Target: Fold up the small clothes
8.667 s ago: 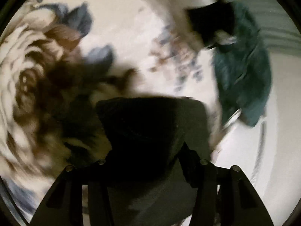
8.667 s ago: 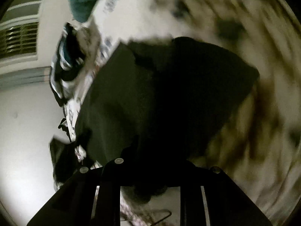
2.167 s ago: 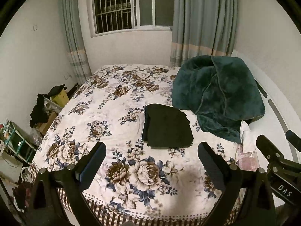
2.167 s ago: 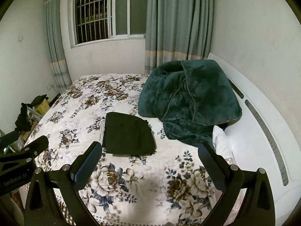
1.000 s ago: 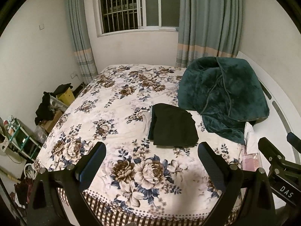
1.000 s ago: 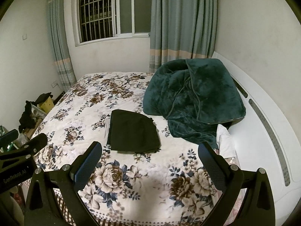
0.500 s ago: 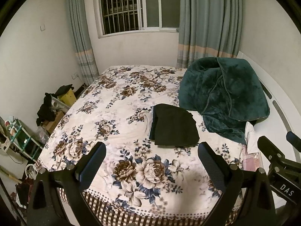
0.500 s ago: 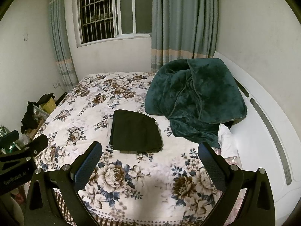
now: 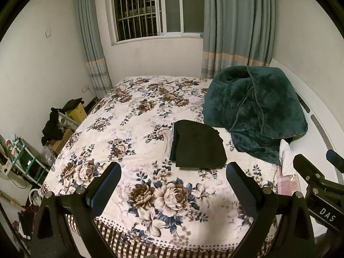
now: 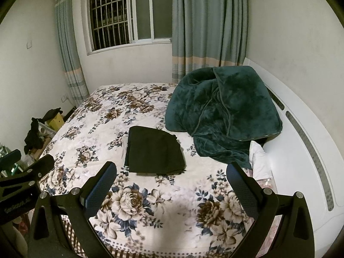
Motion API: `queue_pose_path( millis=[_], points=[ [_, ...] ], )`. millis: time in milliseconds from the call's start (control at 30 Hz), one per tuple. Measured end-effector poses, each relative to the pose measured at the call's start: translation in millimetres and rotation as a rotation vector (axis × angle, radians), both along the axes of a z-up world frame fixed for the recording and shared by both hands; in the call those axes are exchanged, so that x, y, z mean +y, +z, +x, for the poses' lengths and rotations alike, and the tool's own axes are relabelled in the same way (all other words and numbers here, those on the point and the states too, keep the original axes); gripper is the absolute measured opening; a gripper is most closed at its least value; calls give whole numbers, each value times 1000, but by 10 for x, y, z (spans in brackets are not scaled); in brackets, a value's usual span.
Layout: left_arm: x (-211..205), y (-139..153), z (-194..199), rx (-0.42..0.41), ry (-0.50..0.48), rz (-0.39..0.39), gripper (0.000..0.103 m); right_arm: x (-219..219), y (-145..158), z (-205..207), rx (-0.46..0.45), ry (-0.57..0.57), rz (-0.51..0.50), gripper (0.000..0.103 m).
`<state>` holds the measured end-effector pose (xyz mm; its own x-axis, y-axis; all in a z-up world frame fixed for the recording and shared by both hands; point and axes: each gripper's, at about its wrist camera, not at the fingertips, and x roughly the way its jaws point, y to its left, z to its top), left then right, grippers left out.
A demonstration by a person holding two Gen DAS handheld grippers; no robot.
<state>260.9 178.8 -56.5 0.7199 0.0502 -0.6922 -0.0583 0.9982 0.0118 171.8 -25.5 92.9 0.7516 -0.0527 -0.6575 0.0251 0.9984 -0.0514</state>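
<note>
Two tools hang in the air off the near edge of the bed point(image 9: 150, 111), both with their jaws spread wide and nothing between them. The left tool point(image 9: 173, 175) and the right tool point(image 10: 171, 173) sit side by side; each shows at the margin of the other's view, the right one at the right margin of the left wrist view and the left one at the left margin of the right wrist view.

The folded dark garment point(image 9: 198, 145) lies flat on the floral bedspread, a neat rectangle with its layered edges showing along its left side. It rests towards the right half of the bed, between the middle of the mattress and the headboard side, well apart from both tools. Just beyond it and to its right, a heap of dark green blanket point(image 9: 255, 109) is piled against the white headboard point(image 10: 305, 142); the garment's far right corner lies just beside the blanket's hem. A white pillow point(image 10: 259, 159) peeks out below the blanket near the bed's near right corner.

Past the far edge of the bed stand a barred window point(image 9: 148, 8) and grey-green curtains point(image 9: 238, 25). Clutter sits on the floor along the bed's left edge.
</note>
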Motion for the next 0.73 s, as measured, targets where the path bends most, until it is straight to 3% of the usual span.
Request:
queue_pose_path(
  millis=[733],
  points=[
    [132, 87, -19, -27, 23, 4, 100, -21, 35, -4, -4, -12, 4, 103]
  ],
)
